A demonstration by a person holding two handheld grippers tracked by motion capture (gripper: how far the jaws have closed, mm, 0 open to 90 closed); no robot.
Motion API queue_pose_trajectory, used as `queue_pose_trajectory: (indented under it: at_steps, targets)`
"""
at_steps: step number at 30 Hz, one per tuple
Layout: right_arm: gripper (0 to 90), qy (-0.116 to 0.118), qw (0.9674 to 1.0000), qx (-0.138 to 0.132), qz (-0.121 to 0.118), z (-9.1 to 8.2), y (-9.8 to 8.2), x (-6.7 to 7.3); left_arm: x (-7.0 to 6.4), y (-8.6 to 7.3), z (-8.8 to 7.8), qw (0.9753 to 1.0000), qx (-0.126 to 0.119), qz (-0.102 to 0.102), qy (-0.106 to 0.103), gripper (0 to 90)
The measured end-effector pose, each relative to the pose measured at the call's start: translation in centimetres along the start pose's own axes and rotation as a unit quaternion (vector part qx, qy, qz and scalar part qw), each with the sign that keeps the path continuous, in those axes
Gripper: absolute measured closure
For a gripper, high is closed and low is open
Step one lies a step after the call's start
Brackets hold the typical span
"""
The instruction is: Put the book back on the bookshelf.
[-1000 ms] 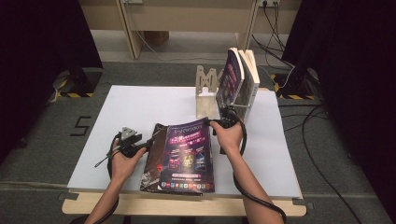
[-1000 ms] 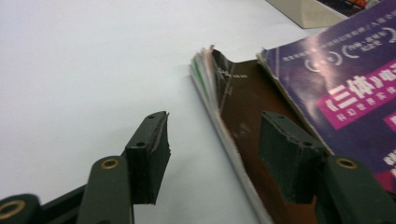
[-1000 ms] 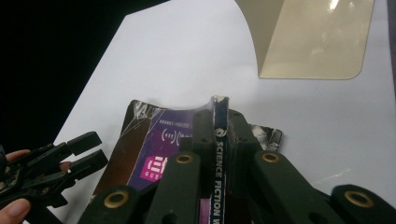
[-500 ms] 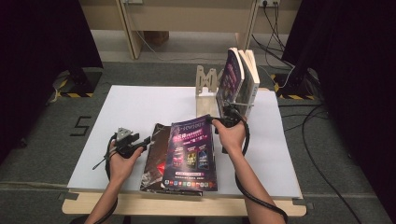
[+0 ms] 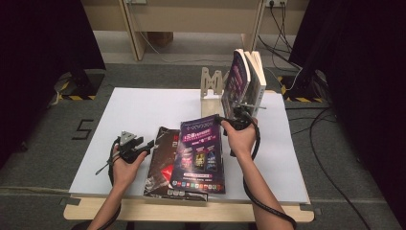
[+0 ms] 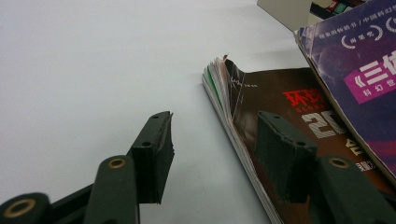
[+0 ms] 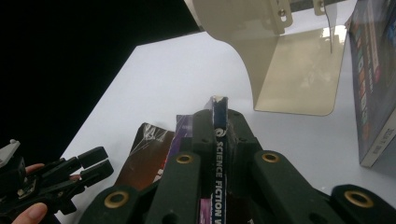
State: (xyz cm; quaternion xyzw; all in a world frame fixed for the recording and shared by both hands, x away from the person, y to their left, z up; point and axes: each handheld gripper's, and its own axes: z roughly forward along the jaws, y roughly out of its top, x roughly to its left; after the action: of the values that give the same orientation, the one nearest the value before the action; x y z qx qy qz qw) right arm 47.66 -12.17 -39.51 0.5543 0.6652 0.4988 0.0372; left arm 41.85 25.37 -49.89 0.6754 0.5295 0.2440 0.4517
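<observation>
While the right claw [image 5: 225,120] pinches the purple magazine's [image 5: 201,153] spine at its far edge, the bookend [image 5: 213,91] stands at twelve o'clock; the left claw [image 5: 148,143], spread and just closing, holds nothing.

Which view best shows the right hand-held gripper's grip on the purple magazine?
Right gripper view: the right hand-held gripper pinches the purple magazine spine. High view shows its cover lifted at the top; left gripper view, a cover corner.
</observation>
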Motion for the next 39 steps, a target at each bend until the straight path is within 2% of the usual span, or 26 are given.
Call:
queue_pose_trajectory:
  at_steps: [5,16,39]
  targets:
    - [84.9,0.000,0.9999,-0.011,-0.001,-0.5,0.2,0.1,-0.2,0.0,0.0,1.0000,-0.001,0.008,0.000,46.7]
    - [84.9,-0.001,0.9996,-0.029,-0.003,-1.5,0.7,0.2,-0.3,0.0,0.1,0.9999,0.004,0.014,-0.001,46.5]
    - [84.9,0.000,0.9983,-0.057,-0.014,-3.3,1.1,0.4,-0.3,0.0,0.1,0.9999,0.004,0.013,-0.001,46.7]
